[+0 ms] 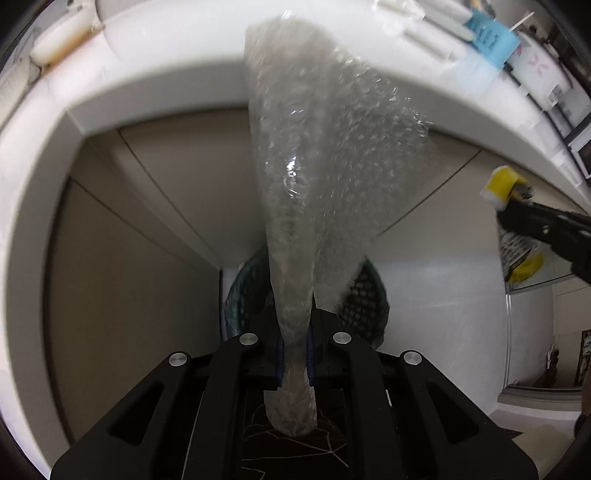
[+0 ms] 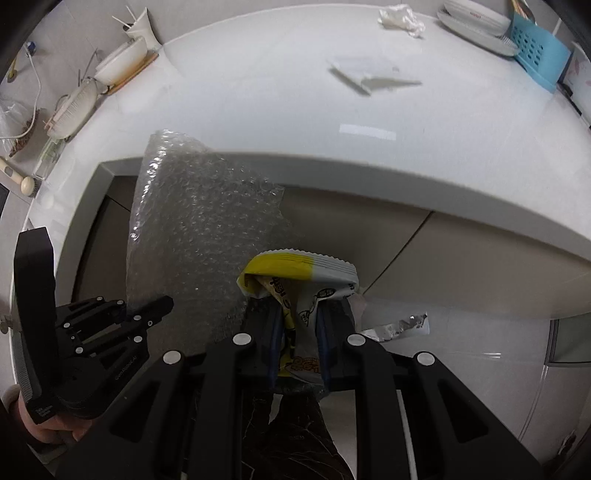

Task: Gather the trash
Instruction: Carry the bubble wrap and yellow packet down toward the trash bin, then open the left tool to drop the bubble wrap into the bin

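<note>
Landmark = white counter (image 2: pixel 295 110).

Containers first: dark mesh bin (image 1: pixel 365 295) sits on the floor below the counter edge, against the cabinet fronts (image 1: pixel 177 192). Mostly blocked by the bubble wrap in the left view, so its contents can't be made out. Blue slotted basket (image 2: pixel 539 51) at the far right corner of the counter, white plates (image 2: pixel 476 22) stacked just beside it; what's in the basket is cut off by the frame edge.

Left gripper (image 1: pixel 294 354): clenched on a sheet of bubble wrap (image 1: pixel 314 155), blue pads pinching its rolled lower end. The sheet fans out above the fingers, in the air in front of the counter edge and above the bin. Motion blur on it.

Right gripper (image 2: pixel 301 332): clenched on a yellow-and-white snack wrapper (image 2: pixel 295 273), crumpled, held below the counter edge and in front of the cabinets. Print on it not readable. A bit of silver foil (image 2: pixel 402 325) pokes out just right of the fingers; can't tell whether it's part of the wrapper.

Still on the counter: flat white paper scrap (image 2: pixel 365 72) mid-surface, crumpled clear plastic (image 2: pixel 400 18) near the back edge by the plates. Brushes and a white dish (image 2: pixel 122 61) along the left end, partly clipped by the fisheye rim.
</note>
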Tool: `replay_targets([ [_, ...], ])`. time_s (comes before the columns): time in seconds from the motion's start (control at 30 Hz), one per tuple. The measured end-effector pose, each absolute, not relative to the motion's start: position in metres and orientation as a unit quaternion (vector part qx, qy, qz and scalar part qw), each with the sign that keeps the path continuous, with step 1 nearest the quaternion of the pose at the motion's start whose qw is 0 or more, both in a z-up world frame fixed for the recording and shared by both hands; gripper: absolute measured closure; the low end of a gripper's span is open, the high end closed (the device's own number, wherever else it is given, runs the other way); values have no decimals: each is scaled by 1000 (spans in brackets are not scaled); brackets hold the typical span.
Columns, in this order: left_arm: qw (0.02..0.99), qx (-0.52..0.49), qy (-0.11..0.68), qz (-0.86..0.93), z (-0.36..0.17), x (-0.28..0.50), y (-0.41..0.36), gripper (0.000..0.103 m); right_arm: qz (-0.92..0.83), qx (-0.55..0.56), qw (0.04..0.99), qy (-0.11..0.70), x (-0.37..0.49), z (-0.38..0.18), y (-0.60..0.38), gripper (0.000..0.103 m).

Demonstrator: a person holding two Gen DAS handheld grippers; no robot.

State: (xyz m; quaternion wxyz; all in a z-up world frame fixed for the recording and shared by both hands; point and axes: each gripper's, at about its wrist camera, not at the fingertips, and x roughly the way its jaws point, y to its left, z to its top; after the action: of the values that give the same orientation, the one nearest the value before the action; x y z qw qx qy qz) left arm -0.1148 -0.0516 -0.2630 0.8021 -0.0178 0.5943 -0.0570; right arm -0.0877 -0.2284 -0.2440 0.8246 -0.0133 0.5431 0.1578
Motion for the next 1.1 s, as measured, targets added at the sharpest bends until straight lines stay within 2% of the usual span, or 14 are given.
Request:
replay_targets([
  [0.3, 767, -31, 637, -62, -313, -124, -58, 96, 159, -18, 812, 561, -86, -272, -224, 87],
  [0.67, 764, -35, 642, -58, -319, -127, -52, 91, 159, -23, 803, 574, -87, -285, -219, 87],
  [0.77, 769, -40, 635, -52, -316, -124, -45, 78, 160, -20, 803, 574, -85, -286, -218, 86],
  [0.83, 776, -40, 627, -46, -310, -124, -43, 64, 161, -20, 803, 573, -85, -285, -217, 86],
  [0.9, 786, -45, 616, -43, -301, -123, -40, 58, 163, -19, 803, 573, -84, -285, -216, 86],
  [1.1, 807, -47, 588, -26, -277, -118, -30, 28, 167, -24, 803, 572, -88, -284, -218, 85],
])
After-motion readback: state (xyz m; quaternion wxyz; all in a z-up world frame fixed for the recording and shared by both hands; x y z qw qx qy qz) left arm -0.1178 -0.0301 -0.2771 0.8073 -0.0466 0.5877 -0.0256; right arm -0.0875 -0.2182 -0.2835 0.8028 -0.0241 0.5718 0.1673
